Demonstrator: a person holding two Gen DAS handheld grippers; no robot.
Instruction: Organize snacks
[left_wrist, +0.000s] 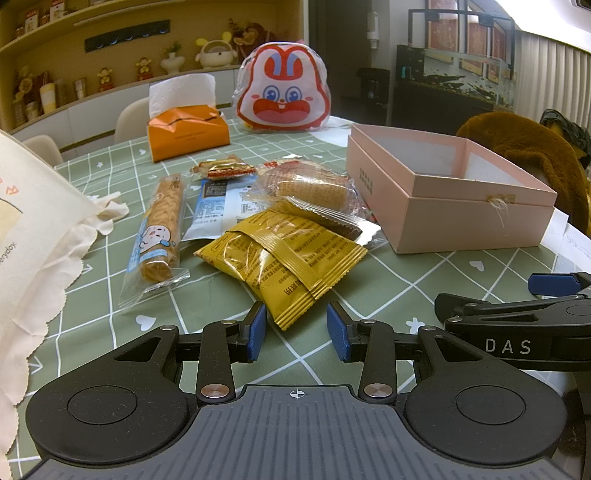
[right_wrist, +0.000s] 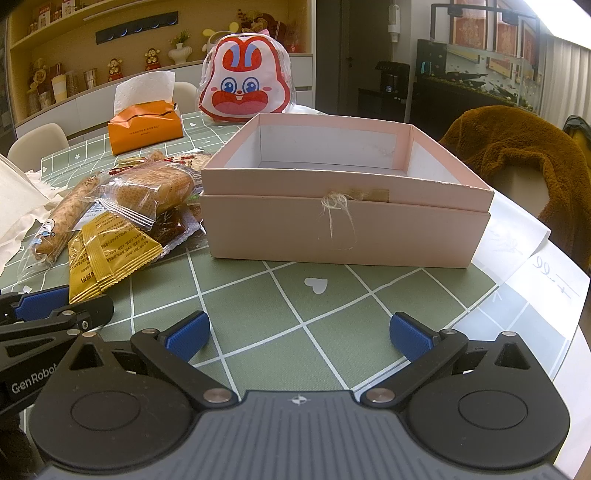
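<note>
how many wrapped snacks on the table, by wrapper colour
Yellow foil packet: 1
Clear wrapper, long biscuit stick: 1
Clear wrapper, bread roll: 1
Blue and white packet: 1
Red and gold small wrapper: 1
Total: 5 clearly visible; others may lie hidden beneath the pile.

We see our left claw (left_wrist: 295, 328): black linkage arms, silver pivot screws, blue ribbed pads, a grey ribbed base bearing a crosshair. Our right claw (right_wrist: 299, 332) matches; "DAS" and "GenRobot" lettering marks their black sides.
</note>
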